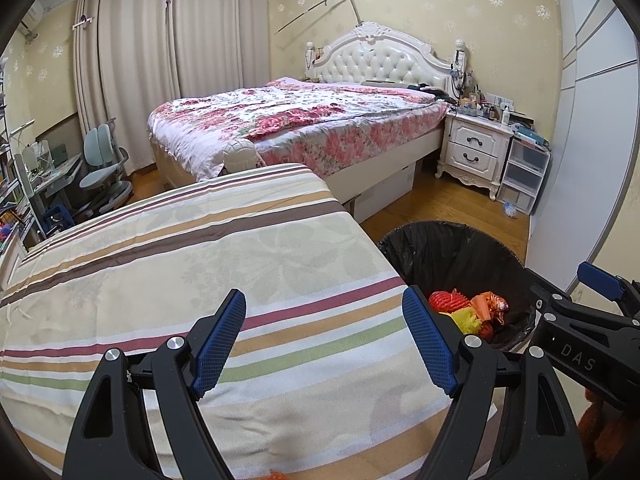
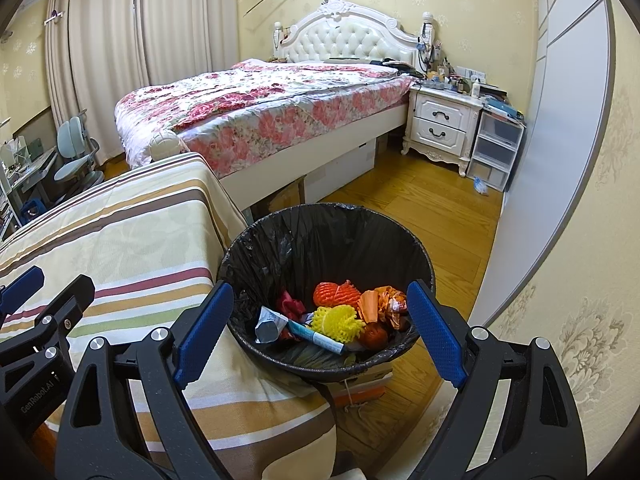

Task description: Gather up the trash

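Striped cloth fills left view; right shows bin trash.

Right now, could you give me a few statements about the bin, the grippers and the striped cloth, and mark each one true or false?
1. The trash bin is lined with a black bag. True.
2. The bin is empty. False: it holds trash, including a yellow foam net, an orange foam net and a blue-capped tube.
3. The right gripper is shut on the tube. False: its jaws stand open with nothing between them, above the bin.
4. The left gripper is open over the striped cloth. True.
5. The bin stands to the left of the striped cloth. False: it stands at its right edge.
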